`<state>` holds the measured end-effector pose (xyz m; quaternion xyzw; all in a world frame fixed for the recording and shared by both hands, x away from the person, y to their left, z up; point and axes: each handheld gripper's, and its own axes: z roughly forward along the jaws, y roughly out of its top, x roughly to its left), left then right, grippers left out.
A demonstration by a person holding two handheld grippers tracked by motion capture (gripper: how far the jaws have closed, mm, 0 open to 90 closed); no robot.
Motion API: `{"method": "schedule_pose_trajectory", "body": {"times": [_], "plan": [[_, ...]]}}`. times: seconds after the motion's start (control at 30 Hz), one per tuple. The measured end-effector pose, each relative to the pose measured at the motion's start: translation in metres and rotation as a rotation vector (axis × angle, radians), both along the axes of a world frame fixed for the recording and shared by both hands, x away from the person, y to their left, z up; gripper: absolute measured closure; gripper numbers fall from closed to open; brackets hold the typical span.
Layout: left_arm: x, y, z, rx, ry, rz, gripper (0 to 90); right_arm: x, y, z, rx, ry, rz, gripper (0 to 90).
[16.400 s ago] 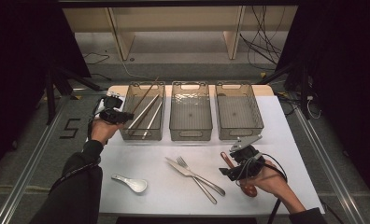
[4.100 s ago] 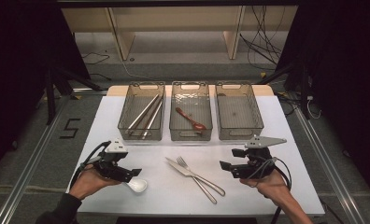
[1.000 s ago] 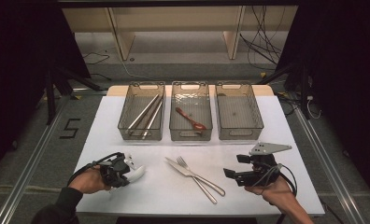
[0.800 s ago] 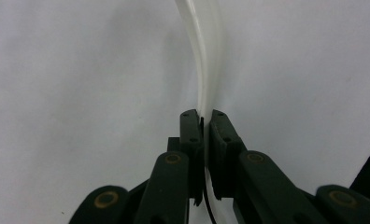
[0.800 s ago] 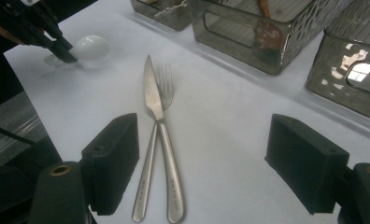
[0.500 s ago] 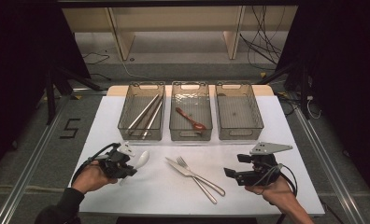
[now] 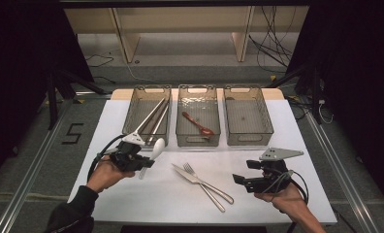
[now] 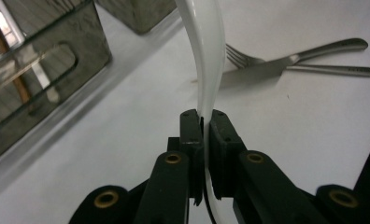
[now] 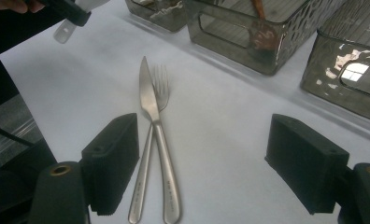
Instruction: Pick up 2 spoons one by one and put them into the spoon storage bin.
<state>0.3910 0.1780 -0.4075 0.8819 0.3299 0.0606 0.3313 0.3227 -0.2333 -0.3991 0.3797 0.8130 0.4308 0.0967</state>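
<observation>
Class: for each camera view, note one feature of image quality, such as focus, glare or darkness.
High view: black surroundings, bright white table. Left gripper view: curved white plastic spoon overexposed; smoked clear bin blurred. Right gripper view: steel knife sharp; window glare on dark bin wall.

A black digit "5" (image 7: pixel 74 133) is marked on the grey floor (image 7: pixel 44 145), just left of the desk (image 7: pixel 301 145), seen in the high view. Nothing else can be read anywhere.
</observation>
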Motion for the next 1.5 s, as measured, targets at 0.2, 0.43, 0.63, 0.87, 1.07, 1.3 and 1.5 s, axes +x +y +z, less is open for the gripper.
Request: {"method": "schedule_pose_trajectory", "body": {"times": [0.2, 0.43, 0.63, 0.87, 1.07, 1.3, 1.5], "plan": [[0.013, -0.017, 0.007, -0.015, -0.012, -0.011, 85.0, 0.0, 0.0, 0.0, 0.002, 0.002, 0.002, 26.2], [0.03, -0.033, 0.016, -0.05, -0.038, 0.0, 85.0, 0.0, 0.0, -0.001, 0.002, 0.004, 0.007, 26.2], [0.043, -0.042, 0.019, -0.067, -0.05, 0.018, 85.0, 0.0, 0.0, 0.0, 0.003, 0.002, 0.005, 26.2], [0.061, -0.055, 0.026, -0.092, -0.052, 0.033, 85.0, 0.0, 0.0, 0.0, 0.008, -0.001, 0.006, 26.2], [0.076, -0.069, 0.034, -0.097, -0.061, 0.03, 84.9, 0.001, 0.0, -0.001, 0.008, -0.001, 0.008, 26.2], [0.095, -0.085, 0.037, -0.09, -0.062, 0.055, 84.9, 0.0, -0.001, -0.001, 0.01, 0.0, 0.011, 26.2], [0.114, -0.093, 0.038, -0.09, -0.063, 0.08, 84.8, 0.0, -0.001, -0.001, 0.012, 0.001, 0.016, 26.2]]}}
